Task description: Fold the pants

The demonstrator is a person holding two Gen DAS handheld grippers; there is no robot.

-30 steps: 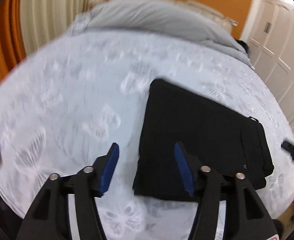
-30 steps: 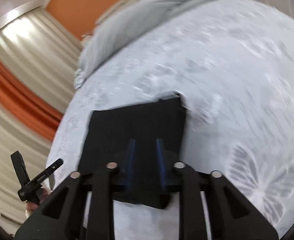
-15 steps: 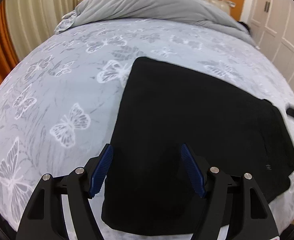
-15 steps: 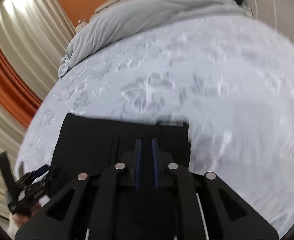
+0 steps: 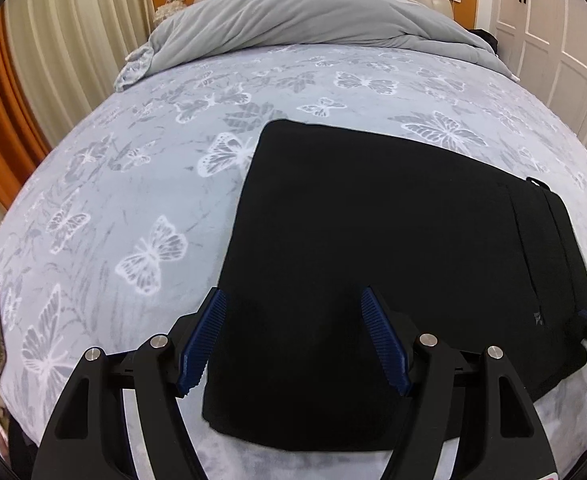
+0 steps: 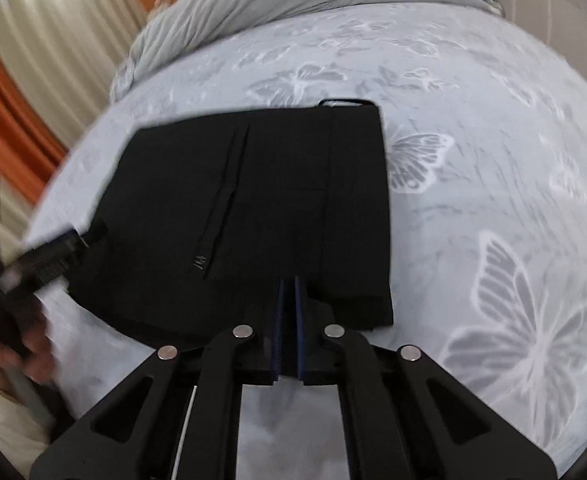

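pants [image 5: 373, 220]: black | bedsheet [image 5: 133, 184]: pale-blue, white butterflies | duvet [image 5: 293, 16]: grey

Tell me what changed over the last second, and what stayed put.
The right gripper has just been closing to shut, near the folded black pants' near edge; whether cloth is pinched is unclear. The left gripper, jaws open, moved in and down over the pants' other end, which now fills more of its view. The pants stayed folded flat on the butterfly bedspread.

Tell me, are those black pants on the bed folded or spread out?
Folded: the black pants lie as a compact layered rectangle on the butterfly-print bedspread, no legs stretched out.
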